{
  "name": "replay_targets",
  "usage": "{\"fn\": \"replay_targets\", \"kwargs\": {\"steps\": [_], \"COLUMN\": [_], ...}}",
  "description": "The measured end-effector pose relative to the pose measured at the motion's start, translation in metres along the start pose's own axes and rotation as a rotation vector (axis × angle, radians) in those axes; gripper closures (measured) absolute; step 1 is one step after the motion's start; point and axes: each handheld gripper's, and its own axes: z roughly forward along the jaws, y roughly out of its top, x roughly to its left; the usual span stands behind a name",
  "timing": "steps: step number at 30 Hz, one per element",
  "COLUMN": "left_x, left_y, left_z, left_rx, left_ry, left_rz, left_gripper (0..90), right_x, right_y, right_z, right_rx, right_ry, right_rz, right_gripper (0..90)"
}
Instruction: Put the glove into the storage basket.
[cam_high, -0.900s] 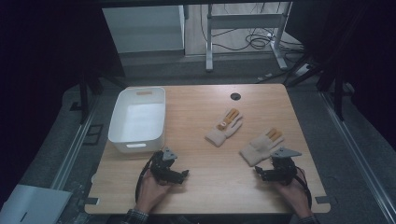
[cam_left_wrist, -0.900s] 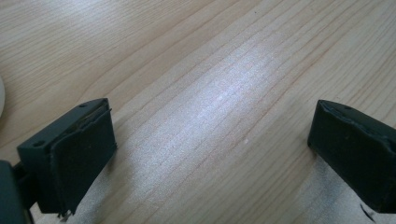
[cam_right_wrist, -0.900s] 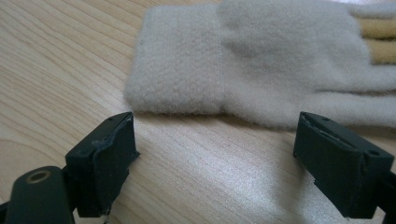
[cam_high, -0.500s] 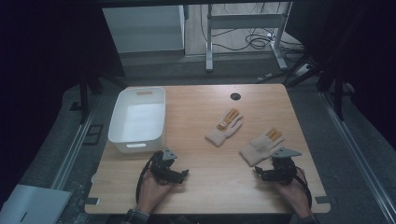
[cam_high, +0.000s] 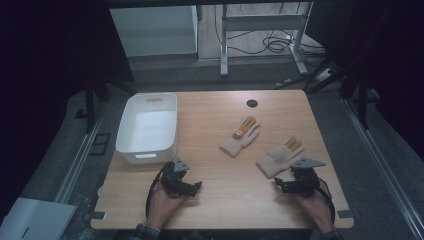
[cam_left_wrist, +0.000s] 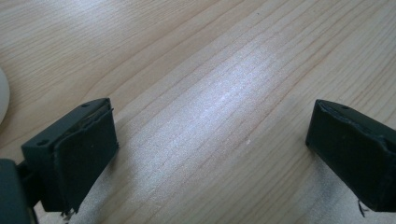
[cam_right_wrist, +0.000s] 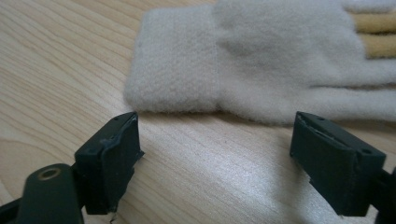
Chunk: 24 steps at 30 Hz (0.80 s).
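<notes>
I hold my left gripper (cam_high: 192, 186) low over the light wooden bench (cam_high: 215, 210), at about 7 o'clock on the bench top. Its jaws are spread wide apart. In the left gripper view I see bare wood between them and nothing in their grip.

My right gripper (cam_high: 280, 184) is at about 5 o'clock on the bench. Its jaws are spread wide too, and nothing is between them but wood. In the right gripper view, the cuff of the soft cream knitted glove with orange-yellow fingers (cam_right_wrist: 261, 60) lies just past the tips of the jaws, near but not touching.

From the high view, that glove (cam_high: 278, 156) lies flat at about 4 o'clock on the bench, just above my right gripper. Its fingers point away from me, toward 1 o'clock.

A second cream knitted glove with an orange patch (cam_high: 241, 136) lies flat near the middle of the bench, to the left of the first one and a bit farther from me. The two gloves are near each other but apart.

A white plastic tub (cam_high: 122, 142) with rounded corners stands at about 10 o'clock on the bench, up from my left gripper. A small round black hole (cam_high: 252, 103) sits near the far edge, at about 1 o'clock.
</notes>
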Motion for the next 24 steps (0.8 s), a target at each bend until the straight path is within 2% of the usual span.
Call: {"fn": "replay_targets", "kwargs": {"steps": [5,9,14,18,22,24], "left_x": [0.0,0.0,0.0,0.0,0.0,0.0], "left_y": [0.0,0.0,0.0,0.0,0.0,0.0], "left_z": [0.0,0.0,0.0,0.0,0.0,0.0], "left_rx": [0.0,0.0,0.0,0.001,0.0,0.0], "left_ry": [0.0,0.0,0.0,0.0,0.0,0.0], "left_rz": [0.0,0.0,0.0,-0.001,-0.003,-0.003], "left_gripper": [1.8,1.8,1.8,1.8,1.8,1.8], "right_x": [-0.003,-0.007,-0.016,-0.023,-0.028,-0.029], "right_y": [0.005,0.015,0.027,0.036,0.047,0.049], "right_z": [-0.009,-0.016,-0.011,-0.002,0.011,0.014], "right_rx": [-0.013,-0.028,-0.021,-0.014,-0.007,-0.003], "right_ry": [0.009,-0.001,0.0,-0.006,-0.034,-0.034], "right_rz": [0.021,0.031,0.058,0.071,0.082,0.086], "right_gripper": [25.9,33.8,40.7,40.2,30.7,29.1]}}
